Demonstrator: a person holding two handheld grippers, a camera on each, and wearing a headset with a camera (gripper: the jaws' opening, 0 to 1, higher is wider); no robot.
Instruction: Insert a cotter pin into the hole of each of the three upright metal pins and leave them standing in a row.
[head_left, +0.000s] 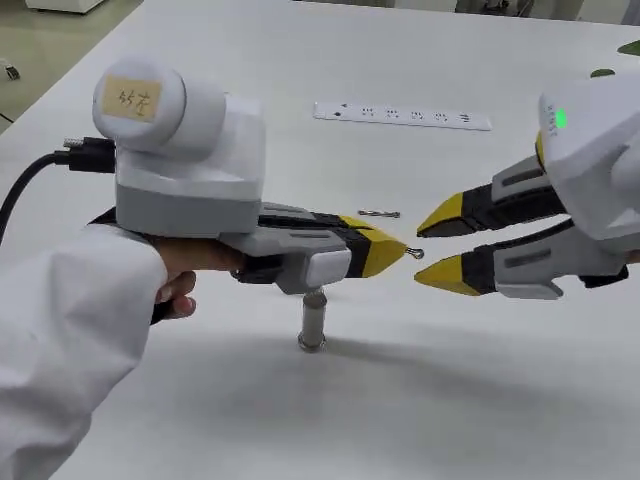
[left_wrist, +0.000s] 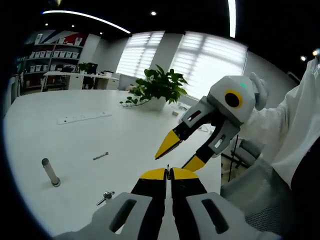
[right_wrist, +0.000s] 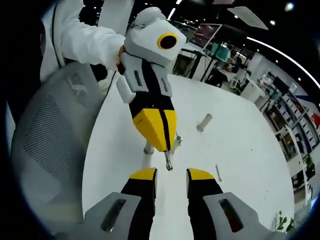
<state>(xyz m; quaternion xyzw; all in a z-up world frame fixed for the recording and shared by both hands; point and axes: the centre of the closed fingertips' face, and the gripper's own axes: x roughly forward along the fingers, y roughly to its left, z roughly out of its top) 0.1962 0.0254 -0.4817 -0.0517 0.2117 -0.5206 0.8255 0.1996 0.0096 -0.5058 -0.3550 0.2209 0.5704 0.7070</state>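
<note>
Left hand-held gripper (head_left: 398, 250) clamped on thin silvery cotter pin (head_left: 415, 253), looped head poking past tips, above worktop (head_left: 300, 150). Right hand-held gripper (right_wrist: 171, 175) jaws apart, facing it. Grey metal pin (head_left: 312, 320) upright beneath, well inside edges.

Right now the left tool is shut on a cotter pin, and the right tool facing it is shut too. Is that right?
Not quite. The right tool is open, its two jaws spread apart, as the head view shows. The rest holds: the left tool is shut on a cotter pin, and the two face each other.
</note>
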